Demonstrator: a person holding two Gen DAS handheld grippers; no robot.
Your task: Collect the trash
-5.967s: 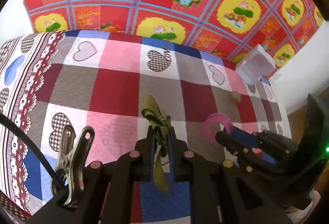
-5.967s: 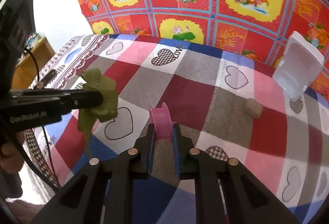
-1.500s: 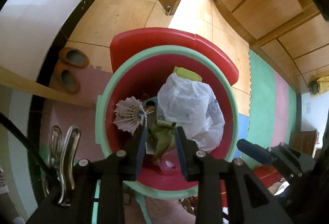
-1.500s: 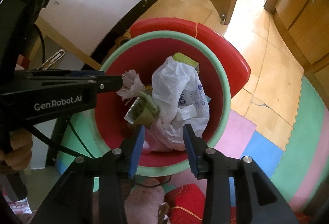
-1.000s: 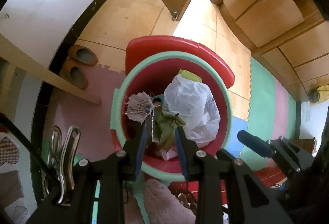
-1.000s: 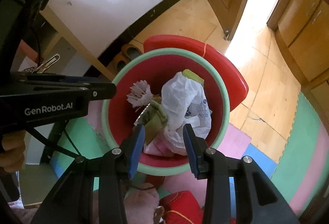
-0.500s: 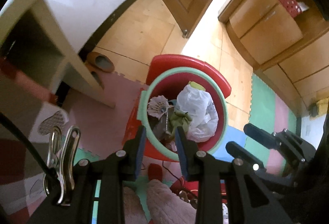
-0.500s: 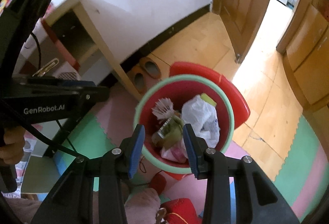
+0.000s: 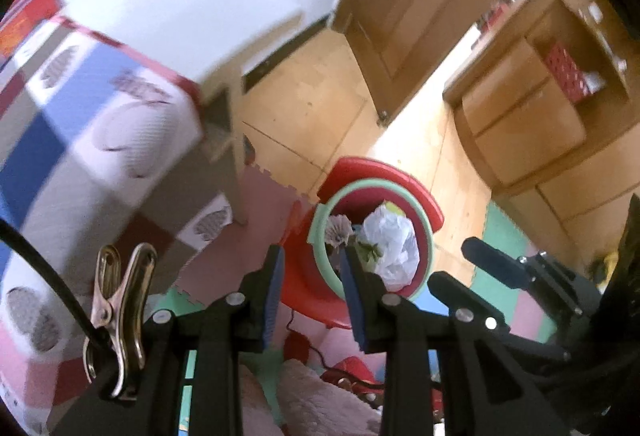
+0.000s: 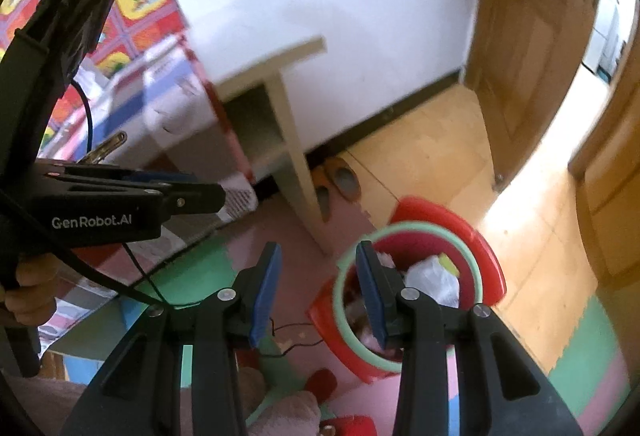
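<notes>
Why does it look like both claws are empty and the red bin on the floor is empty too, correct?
Half right. Both claws, left claw and right claw, are empty, but the red bin is not: the left wrist view shows a white plastic bag and a shuttlecock inside it.

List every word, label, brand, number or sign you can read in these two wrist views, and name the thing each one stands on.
"GenRobot.AI": white lettering on the black side of the left gripper, seen in the right wrist view.
The tablecloth has dark marks, too blurred to read.
The white plastic bag in the trash bin shows no readable print.
Nothing else in either view is legible.
</notes>
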